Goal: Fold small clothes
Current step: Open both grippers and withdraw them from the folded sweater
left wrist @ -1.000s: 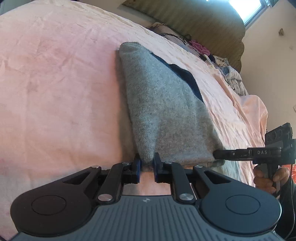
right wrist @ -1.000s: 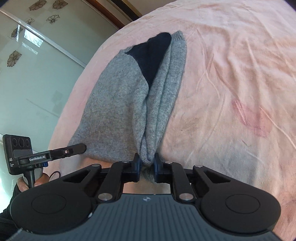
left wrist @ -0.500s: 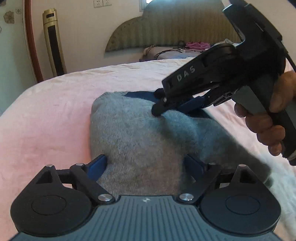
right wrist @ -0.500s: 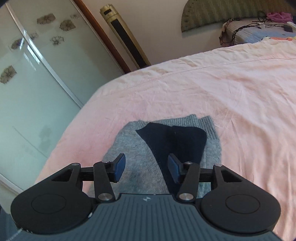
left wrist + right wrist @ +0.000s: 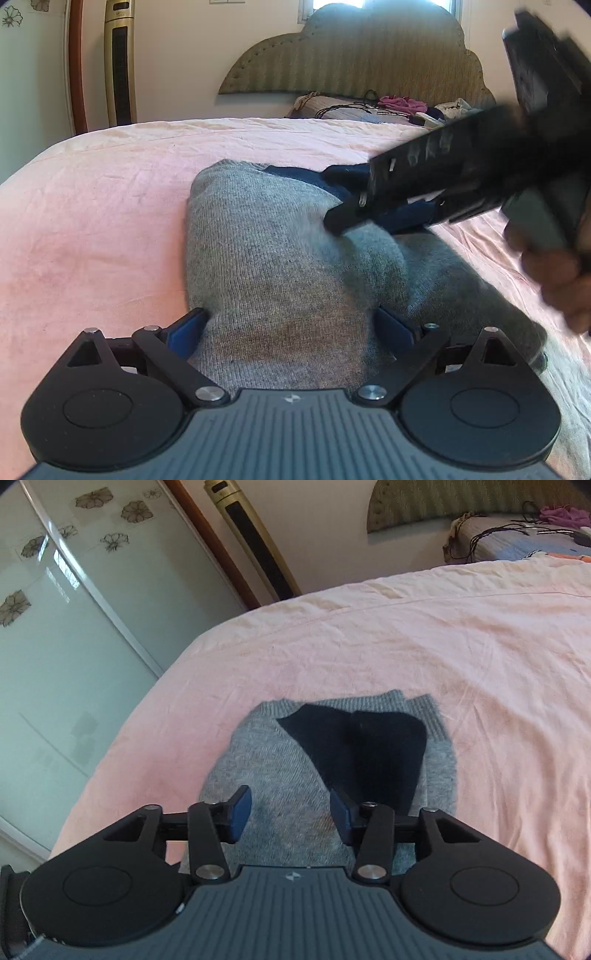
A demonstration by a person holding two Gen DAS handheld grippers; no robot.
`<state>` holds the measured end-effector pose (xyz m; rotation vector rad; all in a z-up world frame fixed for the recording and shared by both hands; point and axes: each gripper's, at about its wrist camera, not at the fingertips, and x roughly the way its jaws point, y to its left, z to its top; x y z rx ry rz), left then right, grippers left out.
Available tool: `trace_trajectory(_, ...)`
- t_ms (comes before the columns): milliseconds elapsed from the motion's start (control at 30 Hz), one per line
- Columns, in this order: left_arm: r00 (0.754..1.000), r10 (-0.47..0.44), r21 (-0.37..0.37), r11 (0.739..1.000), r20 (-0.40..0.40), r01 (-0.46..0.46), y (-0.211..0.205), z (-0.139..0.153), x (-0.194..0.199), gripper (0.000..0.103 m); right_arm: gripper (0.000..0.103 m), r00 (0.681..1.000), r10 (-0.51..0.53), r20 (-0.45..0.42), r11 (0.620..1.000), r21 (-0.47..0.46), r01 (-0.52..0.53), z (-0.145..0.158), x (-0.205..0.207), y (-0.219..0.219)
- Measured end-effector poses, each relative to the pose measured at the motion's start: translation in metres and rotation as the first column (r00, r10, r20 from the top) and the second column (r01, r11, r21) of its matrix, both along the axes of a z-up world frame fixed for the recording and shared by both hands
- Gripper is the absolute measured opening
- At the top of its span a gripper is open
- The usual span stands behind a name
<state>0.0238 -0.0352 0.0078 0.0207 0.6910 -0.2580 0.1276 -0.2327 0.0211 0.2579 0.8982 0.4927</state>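
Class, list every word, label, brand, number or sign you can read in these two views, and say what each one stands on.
Light lettering on the side of the right gripper, seen in the left wrist view: too blurred to read.
Small light emblem on the left gripper body: a mark, not letters.
The same emblem is on the right gripper body in its own view.
No other text.

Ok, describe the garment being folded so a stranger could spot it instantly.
Start at the pink bedspread covering the bed. On its near part lies the folded grey knit sweater, between both open hand-held grippers. Its dark navy patch marks it out.
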Motion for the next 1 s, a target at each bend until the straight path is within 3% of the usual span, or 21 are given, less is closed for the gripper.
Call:
trace_trajectory(67, 1.000, 0.002, 0.002, 1.000, 0.000, -0.002, 0.000, 0.000, 0.000, 0.099, 0.052, 0.997, 0.019, 0.069, 1.000, -0.019, -0.018, -0.014, -0.005, -0.001)
trace_trajectory(233, 1.000, 0.013, 0.005, 1.000, -0.004, -0.013, 0.001, 0.001, -0.003, 0.099, 0.053, 0.997, -0.021, 0.081, 0.995, -0.091, 0.028, 0.004, -0.024, 0.004)
trace_trajectory(333, 0.999, 0.024, -0.012, 1.000, -0.024, -0.024, 0.004, 0.000, -0.005, 0.099, 0.058, 0.992, -0.007, 0.123, 0.999, -0.038, 0.012, 0.014, -0.057, 0.003)
trace_trajectory(400, 0.999, 0.022, -0.009, 1.000, -0.028, -0.022, 0.004, 0.000, -0.004, 0.099, 0.065, 0.997, -0.001, 0.081, 1.000, -0.027, 0.003, 0.001, -0.066, 0.001)
trace_trajectory(500, 0.999, 0.028, 0.008, 1.000, -0.039, -0.028, 0.005, 0.004, -0.008, 0.099, 0.058, 0.994, 0.009, 0.106, 1.000, 0.012, -0.010, -0.015, -0.072, -0.009)
trace_trajectory(600, 0.998, 0.044, -0.005, 0.999, -0.039, -0.044, 0.015, 0.013, -0.029, 0.097, 0.055, 0.998, -0.062, 0.026, 0.996, 0.067, 0.060, 0.003, -0.076, -0.024)
trace_trajectory(767, 0.999, 0.045, -0.025, 0.999, -0.019, -0.045, 0.033, 0.021, -0.075, 0.097, 0.060, 0.997, -0.056, 0.048, 0.992, 0.116, 0.050, 0.020, -0.122, -0.048)
trace_trajectory(933, 0.991, 0.090, -0.113, 0.988, -0.101, -0.101, 0.049, 0.019, -0.096, 0.097, 0.064, 0.993, -0.118, -0.002, 0.989, 0.092, 0.117, 0.004, -0.162, -0.070)
trace_trajectory(1000, 0.988, 0.122, -0.123, 0.983, -0.098, -0.134, 0.046, 0.017, -0.098, 0.098, 0.074, 0.986, -0.167, -0.003, 0.985, 0.042, 0.167, -0.003, -0.175, -0.070)
